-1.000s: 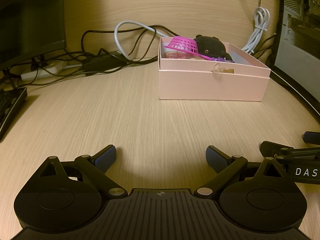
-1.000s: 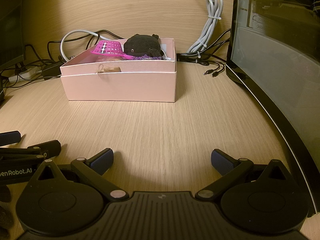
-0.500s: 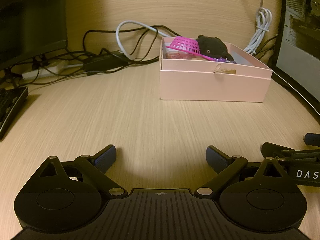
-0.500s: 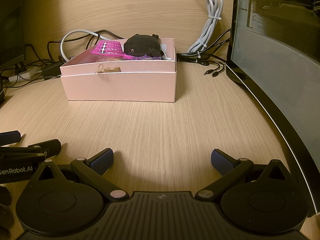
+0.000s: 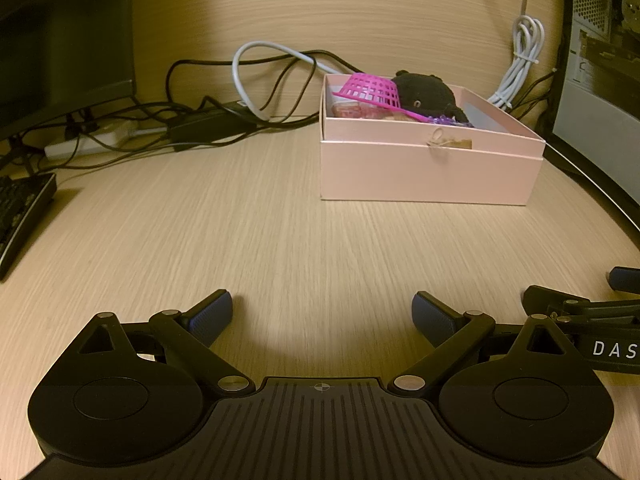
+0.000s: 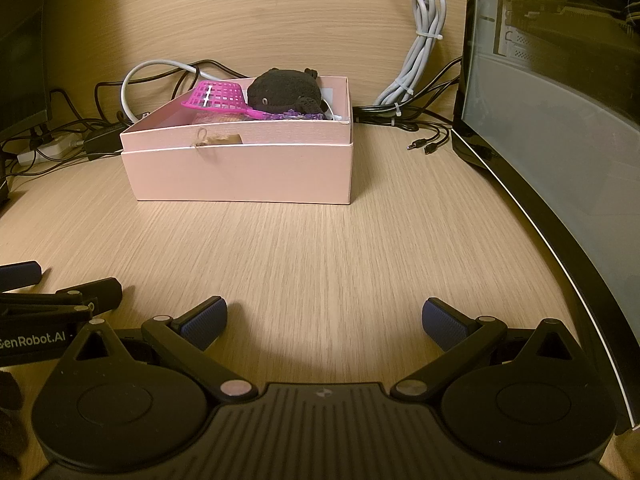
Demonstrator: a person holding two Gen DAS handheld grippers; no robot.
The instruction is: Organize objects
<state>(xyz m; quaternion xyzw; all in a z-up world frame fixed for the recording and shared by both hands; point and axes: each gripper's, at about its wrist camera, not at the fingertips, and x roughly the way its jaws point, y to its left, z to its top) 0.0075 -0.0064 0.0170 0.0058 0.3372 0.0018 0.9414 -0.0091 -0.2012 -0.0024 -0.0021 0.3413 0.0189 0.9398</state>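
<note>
A pink box (image 5: 428, 168) (image 6: 240, 174) stands on the wooden desk toward the back. In it lie a magenta mesh scoop (image 5: 370, 91) (image 6: 216, 97), a black plush toy (image 5: 426, 94) (image 6: 286, 90) and a purple item (image 6: 302, 115). My left gripper (image 5: 322, 314) is open and empty, low over the desk, well in front of the box. My right gripper (image 6: 324, 320) is open and empty, beside the left one, also well short of the box.
Tangled cables (image 5: 224, 108) and a power strip (image 5: 86, 142) lie at the back left. A keyboard edge (image 5: 20, 216) is at the far left. A coiled grey cable (image 6: 420, 52) hangs by the wall. A computer case (image 6: 560, 120) stands at right.
The left wrist view has shifted slightly, so the box sits a little further right and lower. The right gripper has barely moved. Both stay open.
</note>
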